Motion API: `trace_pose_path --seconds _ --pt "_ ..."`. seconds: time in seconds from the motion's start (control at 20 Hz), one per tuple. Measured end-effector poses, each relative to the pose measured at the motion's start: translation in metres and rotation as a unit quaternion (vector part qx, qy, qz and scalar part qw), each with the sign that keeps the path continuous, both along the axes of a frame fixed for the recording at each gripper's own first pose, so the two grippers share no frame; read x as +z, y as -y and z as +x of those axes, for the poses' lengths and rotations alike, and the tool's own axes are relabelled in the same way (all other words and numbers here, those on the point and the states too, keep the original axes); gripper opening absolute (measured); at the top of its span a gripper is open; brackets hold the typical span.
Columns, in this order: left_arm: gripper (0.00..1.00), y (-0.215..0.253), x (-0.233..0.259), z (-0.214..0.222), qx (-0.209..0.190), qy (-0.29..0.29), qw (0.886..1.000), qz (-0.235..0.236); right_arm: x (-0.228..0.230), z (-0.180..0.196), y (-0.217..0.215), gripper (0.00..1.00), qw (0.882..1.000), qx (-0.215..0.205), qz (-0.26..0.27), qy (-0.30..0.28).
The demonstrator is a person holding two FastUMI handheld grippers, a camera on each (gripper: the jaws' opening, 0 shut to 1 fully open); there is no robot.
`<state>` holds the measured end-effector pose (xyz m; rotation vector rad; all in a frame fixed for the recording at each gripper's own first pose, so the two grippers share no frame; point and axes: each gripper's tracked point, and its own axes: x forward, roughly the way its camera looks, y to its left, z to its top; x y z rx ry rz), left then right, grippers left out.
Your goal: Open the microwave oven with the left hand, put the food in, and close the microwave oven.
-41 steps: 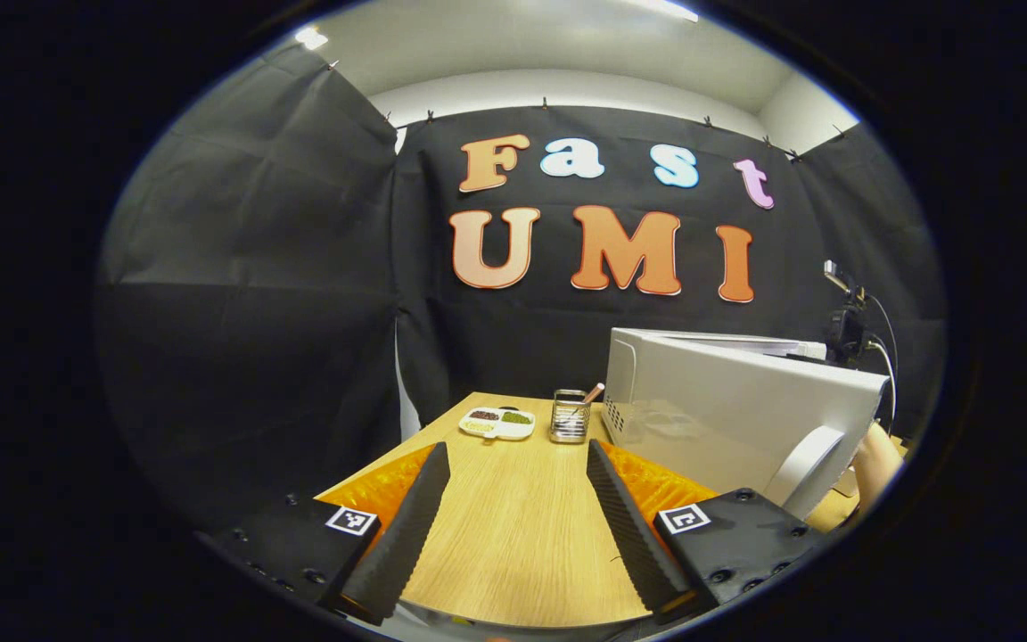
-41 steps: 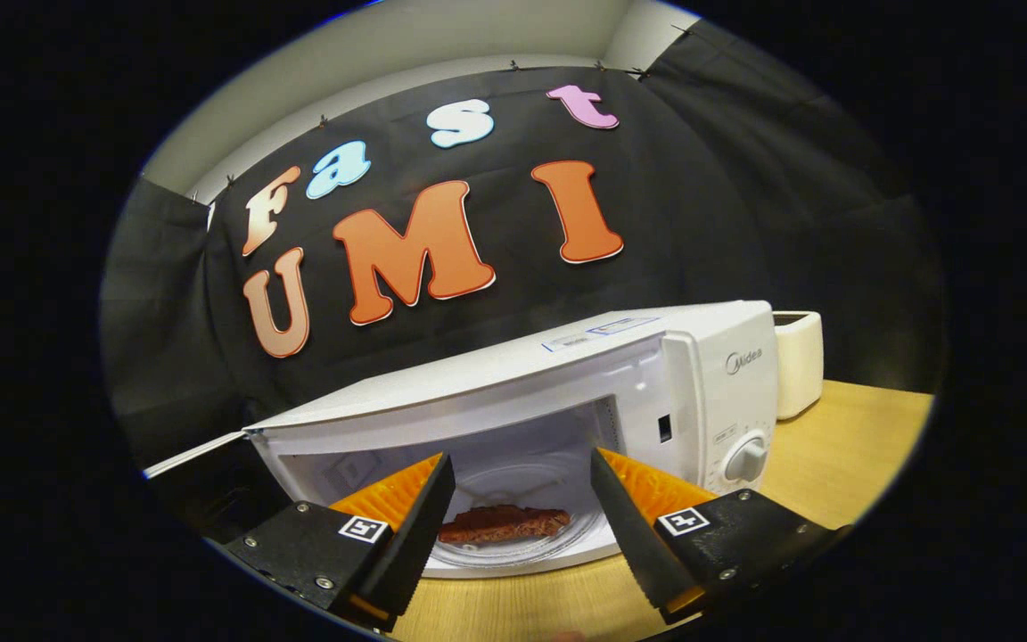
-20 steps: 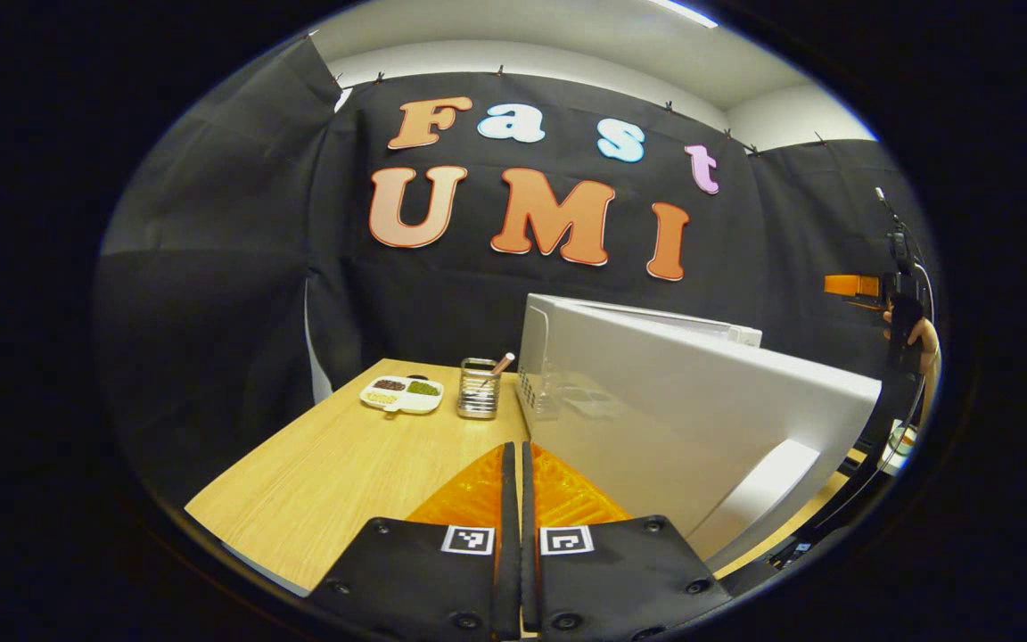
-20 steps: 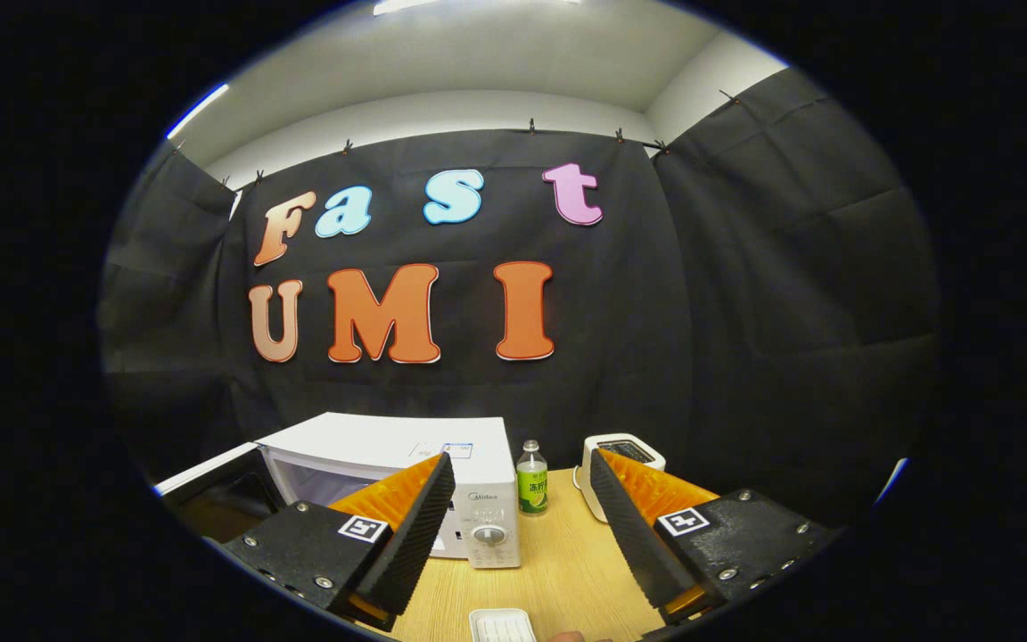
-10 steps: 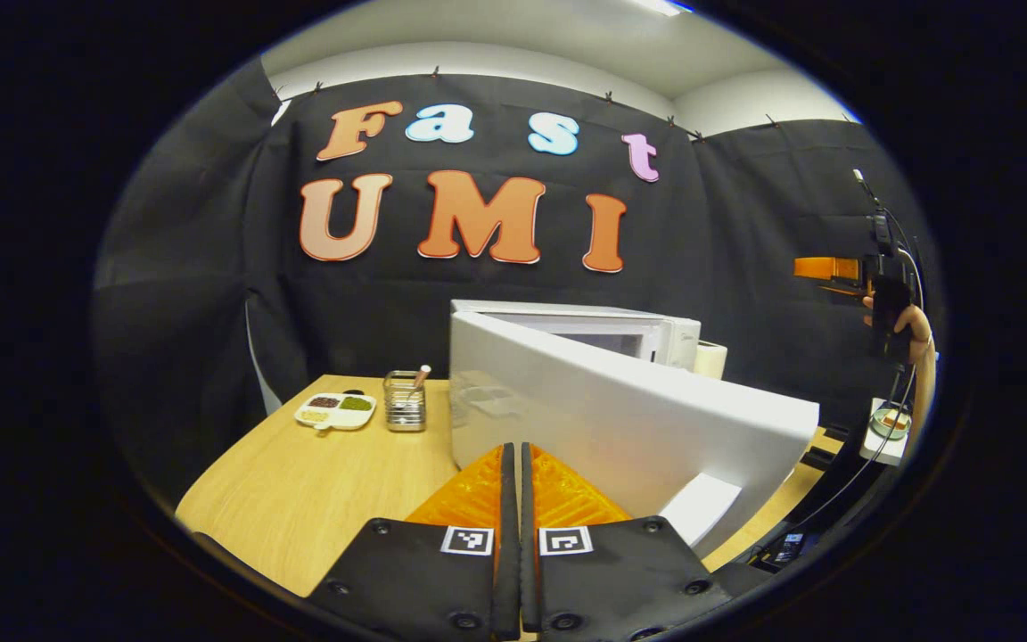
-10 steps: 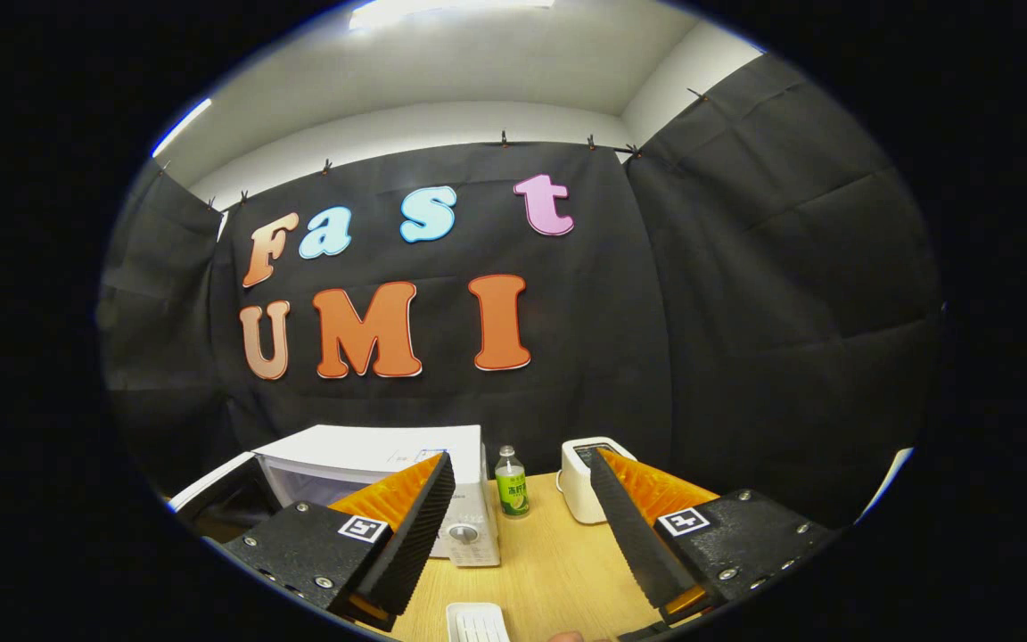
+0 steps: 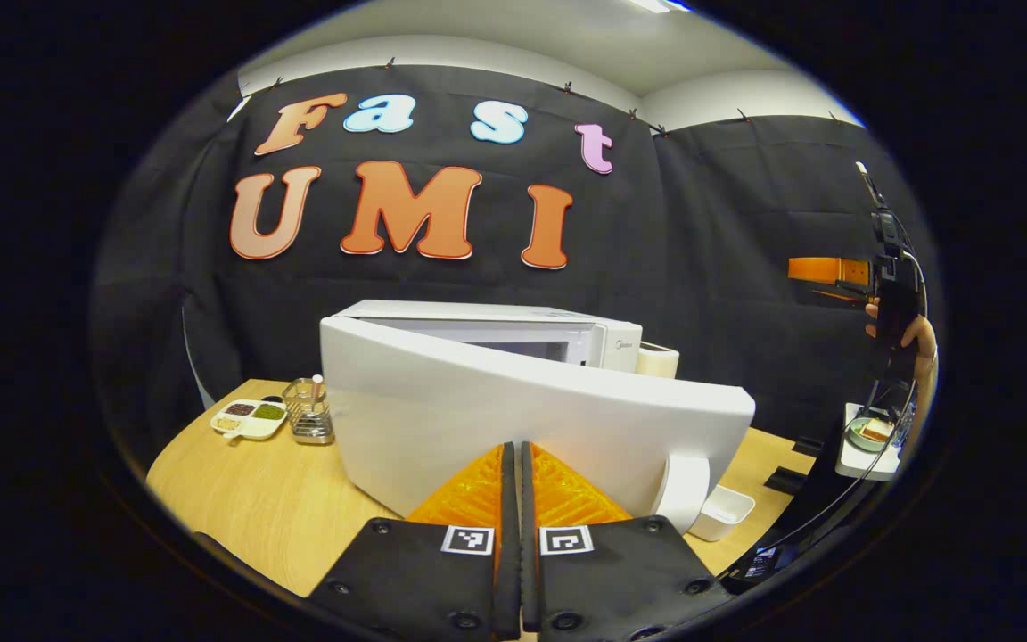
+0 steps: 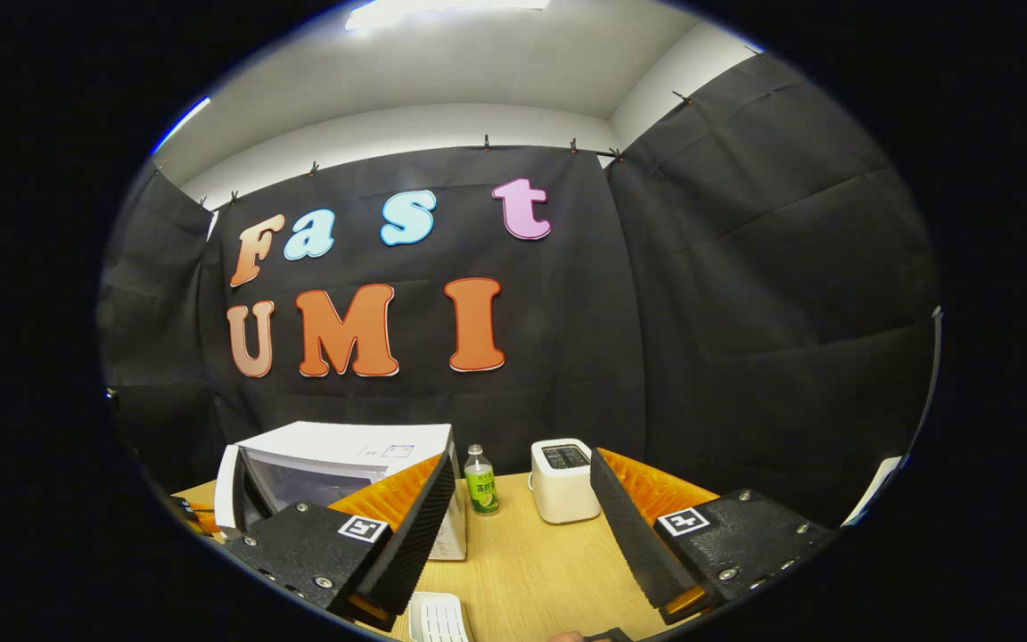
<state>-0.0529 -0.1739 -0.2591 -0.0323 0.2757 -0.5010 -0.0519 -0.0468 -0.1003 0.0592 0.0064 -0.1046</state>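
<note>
Pressing up against the microwave door (image 7: 513,415), the left tongs (image 7: 521,464) are sitting with fingers together and nothing between them, tips at the door's outer face; actual contact is hard to confirm from this angle. In the left gripper view the door is standing partly open, swung out from the microwave (image 7: 513,325), with its handle (image 7: 683,490) at the right end. The cavity opening is showing above the door's top edge; the food inside is hidden, so cannot tell where it is lying. On the surface (image 7: 246,499), a divided dish (image 7: 250,417) and a wire utensil holder (image 7: 308,421) are sitting left of the microwave, just beside each other. A small white tray (image 7: 721,513) is lying near the handle. Far right, a hand (image 7: 910,334) is holding the other tool up in the air, well apart from the microwave.

In the right gripper view, the right tongs (image 8: 522,526) are hanging with fingers wide apart, gripping nothing, above the surface (image 8: 540,571). The microwave (image 8: 344,464) is sitting at lower left with its door (image 8: 233,495) angled partly open. A green-labelled bottle (image 8: 479,481) is standing between the microwave and a white toaster (image 8: 564,481). A white ribbed item (image 8: 438,617) is lying at the bottom edge, near the left finger.
</note>
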Motion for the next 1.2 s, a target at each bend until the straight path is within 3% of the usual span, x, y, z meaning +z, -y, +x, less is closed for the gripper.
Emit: trace_pose_path --seconds 0.3,0.9,1.0,1.2 --pt "0.05 0.060 -0.008 0.043 -0.019 0.011 0.999 0.025 -0.006 -0.002 0.028 0.94 1.000 -0.018 0.004 -0.002" --pt "0.05 0.078 -0.051 0.145 0.074 0.001 0.997 0.036 -0.022 0.007 0.068 0.95 0.998 -0.055 -0.005 -0.006" --pt "0.05 0.081 -0.047 0.146 0.075 0.004 0.997 0.021 -0.024 0.008 0.067 0.95 0.999 -0.053 -0.003 -0.007" --pt "0.05 0.090 -0.043 0.146 0.072 0.015 0.996 0.049 -0.030 0.012 0.066 0.95 0.998 -0.054 0.003 -0.012"
